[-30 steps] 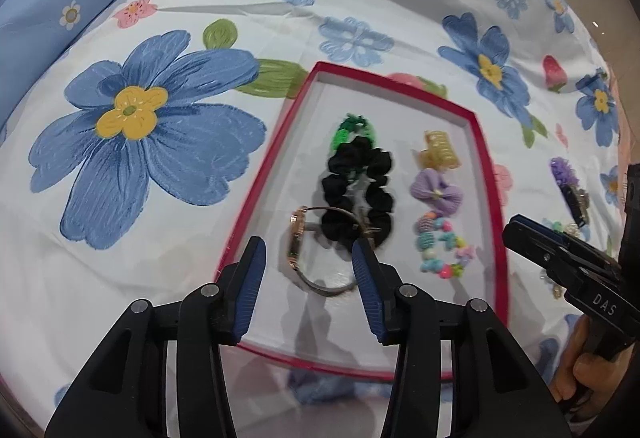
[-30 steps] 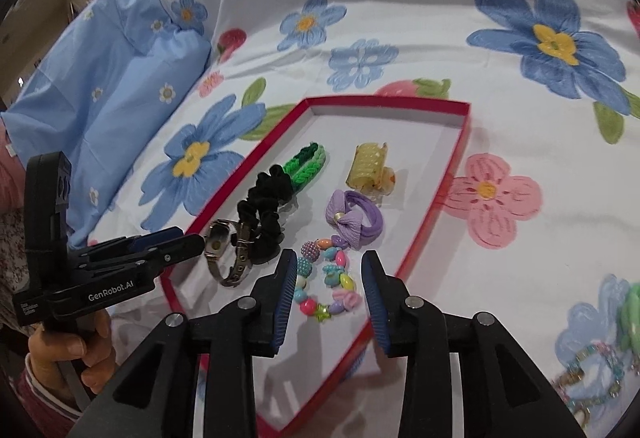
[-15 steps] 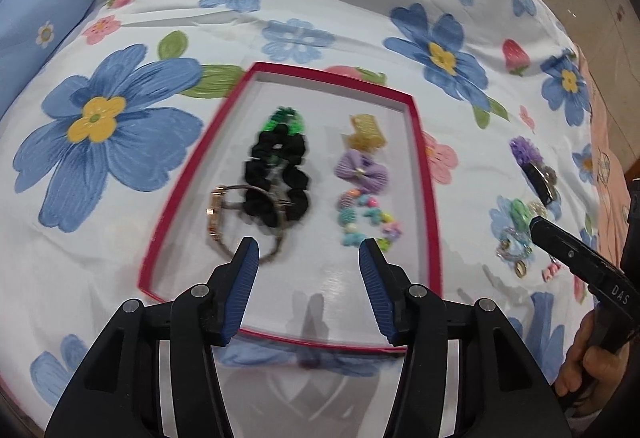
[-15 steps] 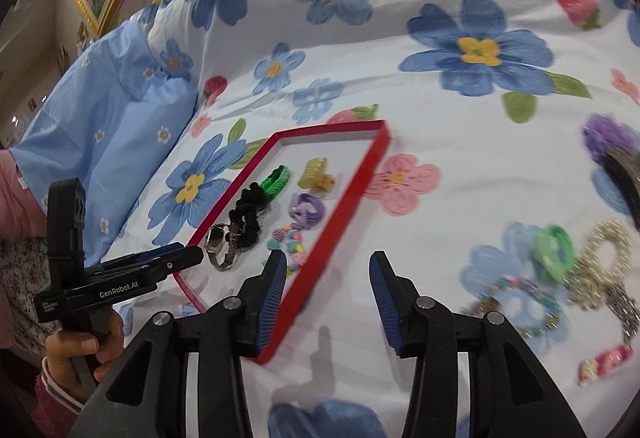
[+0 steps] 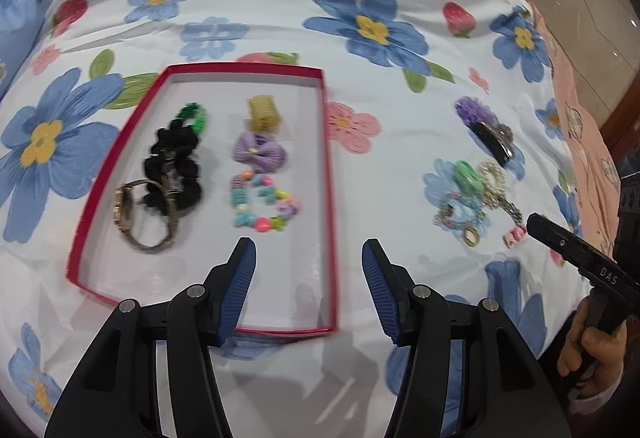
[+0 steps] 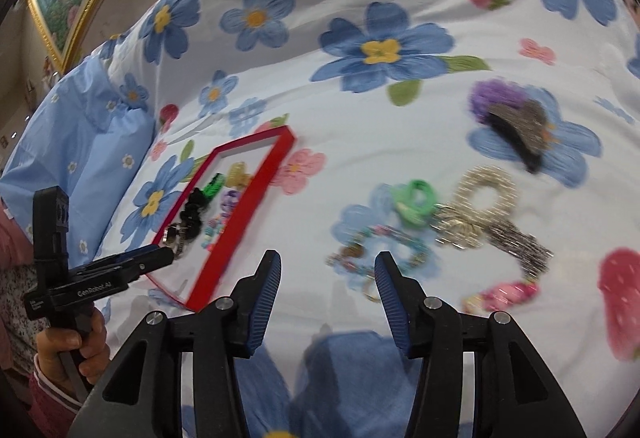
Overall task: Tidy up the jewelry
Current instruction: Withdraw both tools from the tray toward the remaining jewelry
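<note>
Both jaws parted, empty, one red tray (image 5: 326,198), six pieces inside

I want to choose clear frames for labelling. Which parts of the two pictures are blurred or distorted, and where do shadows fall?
Left wrist view: strong fisheye bending, dark corners; the watch and black scrunchie are smeared; the left gripper is sharp, with soft shadows on the red box floor. Right wrist view: heavier motion blur on the loose jewelry pile; the right gripper stays sharp.

Your bed (image 5: 400,142) wears a white sheet printed with blue flowers. The red tray (image 5: 328,198) lies before your left jaws; loose jewelry (image 6: 460,222) lies scattered ahead of your right jaws.
</note>
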Tool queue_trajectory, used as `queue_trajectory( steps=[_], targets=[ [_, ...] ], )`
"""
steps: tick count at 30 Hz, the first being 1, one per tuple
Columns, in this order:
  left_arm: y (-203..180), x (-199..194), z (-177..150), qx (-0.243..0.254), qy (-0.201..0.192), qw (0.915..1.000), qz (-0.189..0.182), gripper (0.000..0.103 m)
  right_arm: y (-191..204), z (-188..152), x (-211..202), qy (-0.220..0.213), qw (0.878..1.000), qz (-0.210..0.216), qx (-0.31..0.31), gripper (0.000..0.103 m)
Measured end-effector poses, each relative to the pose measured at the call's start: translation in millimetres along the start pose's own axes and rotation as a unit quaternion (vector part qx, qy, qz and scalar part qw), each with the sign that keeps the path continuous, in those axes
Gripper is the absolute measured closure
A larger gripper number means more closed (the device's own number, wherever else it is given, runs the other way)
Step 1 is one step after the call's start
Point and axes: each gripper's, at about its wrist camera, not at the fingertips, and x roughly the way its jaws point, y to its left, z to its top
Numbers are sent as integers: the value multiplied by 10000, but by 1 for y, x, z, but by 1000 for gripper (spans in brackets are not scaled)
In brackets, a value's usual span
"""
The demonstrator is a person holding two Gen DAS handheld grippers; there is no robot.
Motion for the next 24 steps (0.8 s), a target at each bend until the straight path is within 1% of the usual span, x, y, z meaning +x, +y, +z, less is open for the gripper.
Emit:
queue_trajectory(
  steps=[5, 14, 19, 24],
  targets=[
    [-22, 7, -1, 203, 87, 9997, -103, 48, -26, -10, -14, -55, 9996, -182, 230, 52],
    [-63, 27, 2, 569, 265, 9977, -254, 48, -64, -16, -32, -175, 9976, -473, 469, 51],
    [-80, 39, 7, 717, 352, 9963, -326, 48, -79, -13, -32, -187, 9971, -536, 512, 51],
    [-96, 56, 15, 895, 459, 9942, -370, 48, -90, -6, -26, -121, 9968, -684, 399, 51]
  ],
)
